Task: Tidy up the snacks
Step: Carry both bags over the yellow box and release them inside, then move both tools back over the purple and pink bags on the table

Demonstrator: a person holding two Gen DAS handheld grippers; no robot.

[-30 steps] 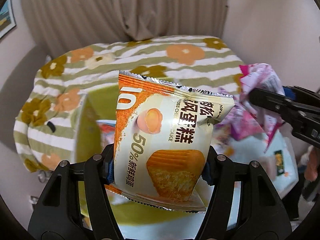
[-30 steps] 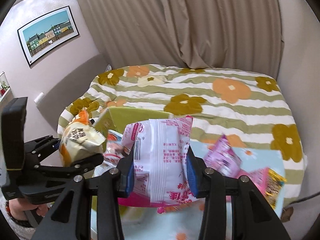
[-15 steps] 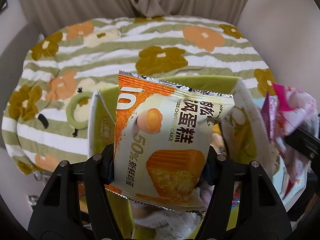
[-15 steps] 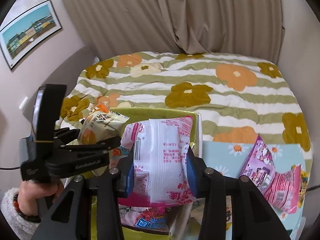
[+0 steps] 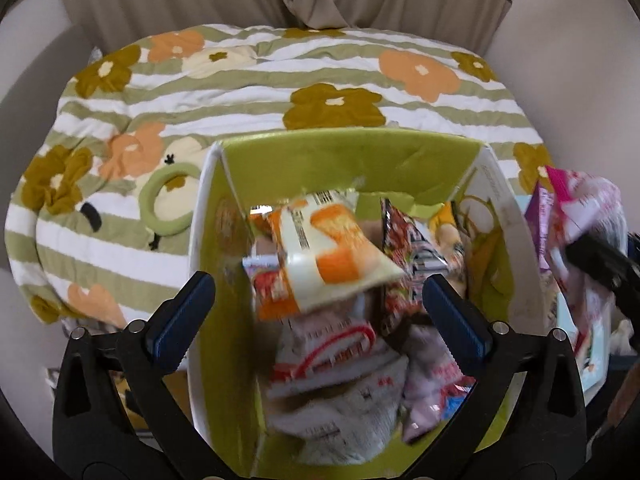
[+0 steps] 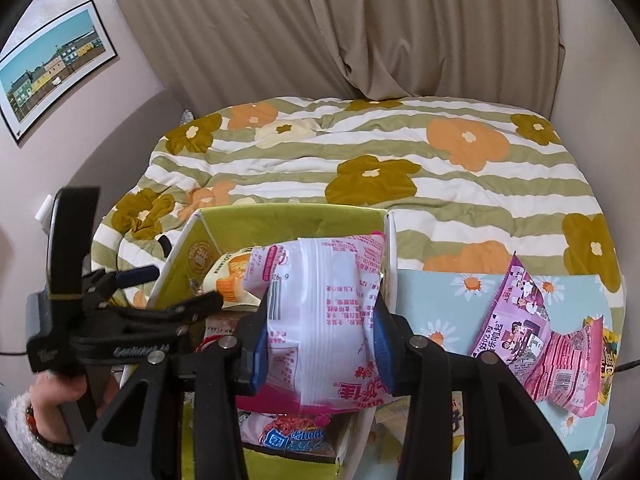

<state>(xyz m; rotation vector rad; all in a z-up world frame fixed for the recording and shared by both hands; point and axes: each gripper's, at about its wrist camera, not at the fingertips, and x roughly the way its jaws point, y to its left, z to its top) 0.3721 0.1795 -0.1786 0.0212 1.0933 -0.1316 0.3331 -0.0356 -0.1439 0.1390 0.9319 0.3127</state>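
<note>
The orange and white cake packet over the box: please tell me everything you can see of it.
The cake packet is a sealed, glossy, puffy pouch, cream with orange patches, a barcode label and a crimped end. It is blurred and tilted above the other snacks inside the green box. The left gripper is opening; its blue pads stand clear on both sides and do not touch the packet. In the right wrist view the packet shows a printed cake picture, just beyond the left gripper's finger.

A home bedroom. A bed [image 6: 400,168] with a flowered quilt [image 5: 280,92] lies beyond the claw. Curtains [image 6: 320,28] and a framed picture [image 6: 52,68] line the walls.
</note>
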